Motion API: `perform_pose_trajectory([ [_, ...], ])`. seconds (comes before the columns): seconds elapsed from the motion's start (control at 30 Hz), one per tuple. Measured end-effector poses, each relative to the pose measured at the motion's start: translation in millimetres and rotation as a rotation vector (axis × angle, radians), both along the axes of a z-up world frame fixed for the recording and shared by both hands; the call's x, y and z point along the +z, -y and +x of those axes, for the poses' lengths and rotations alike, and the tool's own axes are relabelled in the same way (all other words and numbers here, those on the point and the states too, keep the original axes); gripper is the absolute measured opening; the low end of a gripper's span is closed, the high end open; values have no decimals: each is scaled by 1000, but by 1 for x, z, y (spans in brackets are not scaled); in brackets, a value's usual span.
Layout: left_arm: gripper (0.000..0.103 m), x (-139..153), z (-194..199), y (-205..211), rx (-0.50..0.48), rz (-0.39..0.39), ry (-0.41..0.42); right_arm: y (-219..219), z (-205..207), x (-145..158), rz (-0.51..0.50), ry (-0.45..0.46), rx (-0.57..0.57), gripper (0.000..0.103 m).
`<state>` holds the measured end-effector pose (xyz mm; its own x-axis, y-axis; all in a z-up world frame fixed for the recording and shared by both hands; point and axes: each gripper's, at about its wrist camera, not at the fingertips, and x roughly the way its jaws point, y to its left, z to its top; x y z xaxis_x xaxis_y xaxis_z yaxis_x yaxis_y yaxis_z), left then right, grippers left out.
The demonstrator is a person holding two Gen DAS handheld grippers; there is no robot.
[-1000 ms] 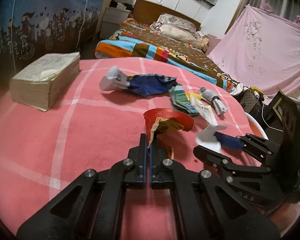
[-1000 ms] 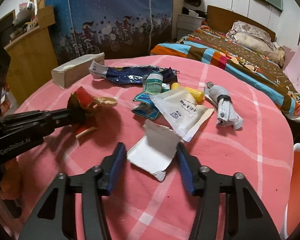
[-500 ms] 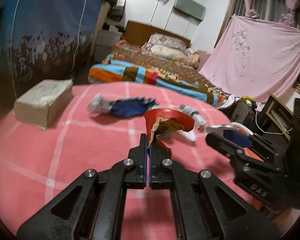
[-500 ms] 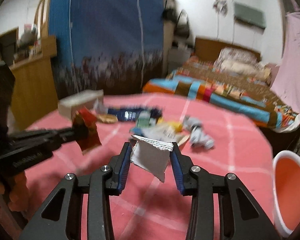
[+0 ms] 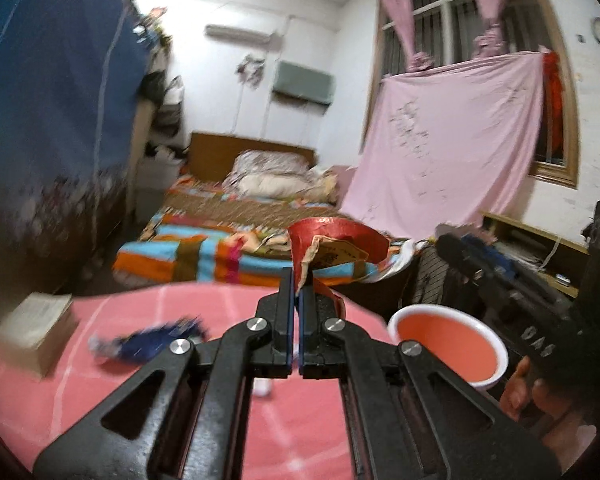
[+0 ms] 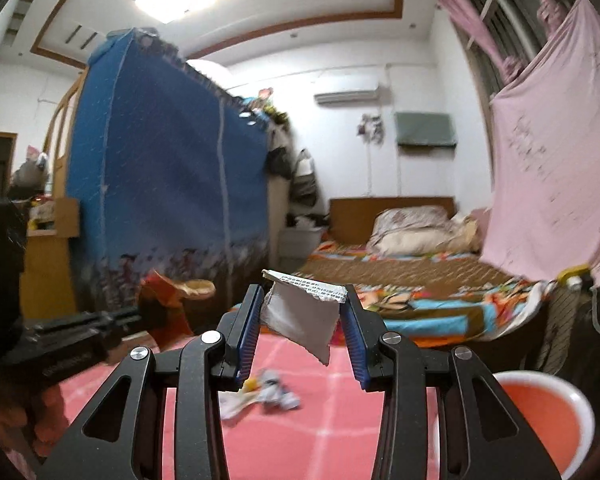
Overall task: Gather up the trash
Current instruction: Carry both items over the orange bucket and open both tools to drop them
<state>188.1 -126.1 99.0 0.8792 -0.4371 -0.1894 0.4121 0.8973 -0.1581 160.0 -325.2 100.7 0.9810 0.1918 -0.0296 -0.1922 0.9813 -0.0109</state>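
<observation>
My left gripper (image 5: 296, 280) is shut on a torn red wrapper (image 5: 336, 240) and holds it high above the pink table (image 5: 100, 380). My right gripper (image 6: 302, 312) is shut on a grey-white torn paper piece (image 6: 300, 312), also lifted off the table. A pink bin with a white rim (image 5: 446, 346) stands beyond the table's right edge; it also shows at the lower right of the right wrist view (image 6: 540, 412). The left gripper with its red wrapper (image 6: 168, 300) shows at the left of the right wrist view. The right gripper (image 5: 476, 252) shows at the right of the left wrist view.
A blue wrapper (image 5: 152, 342) and a thick book (image 5: 36, 328) lie on the table's left. Crumpled wrappers (image 6: 260, 396) lie mid-table. A bed with a striped cover (image 5: 228, 256) stands behind, a blue wardrobe (image 6: 172, 184) to the left.
Both grippers have risen and tilted up with their trash, moving right toward the bin. The right gripper closed on the paper piece and lifted it from the table.
</observation>
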Motion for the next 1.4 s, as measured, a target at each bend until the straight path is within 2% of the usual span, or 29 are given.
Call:
perform_pose_trajectory([
  [0.17, 0, 12, 9, 40, -104, 16, 61, 37, -7, -4, 47, 30, -97, 37],
  [0.4, 0, 4, 32, 97, -220, 55, 19, 96, -9, -21, 149, -20, -247, 37],
  [0.67, 0, -14, 49, 163, -313, 101, -123, 147, 1, -48, 248, -153, -368, 38],
  [0.87, 0, -37, 64, 200, -354, 139, -274, 172, 9, -62, 298, -233, -406, 39],
  [1.2, 0, -66, 91, 231, -381, 108, -522, 198, 8, -83, 366, -317, -444, 43],
  [1.37, 0, -73, 94, 236, -379, 111, -565, 199, 7, -87, 373, -339, -443, 48],
  [1.4, 3, -73, 94, 236, -378, 108, -570, 199, 8, -88, 373, -341, -445, 48],
])
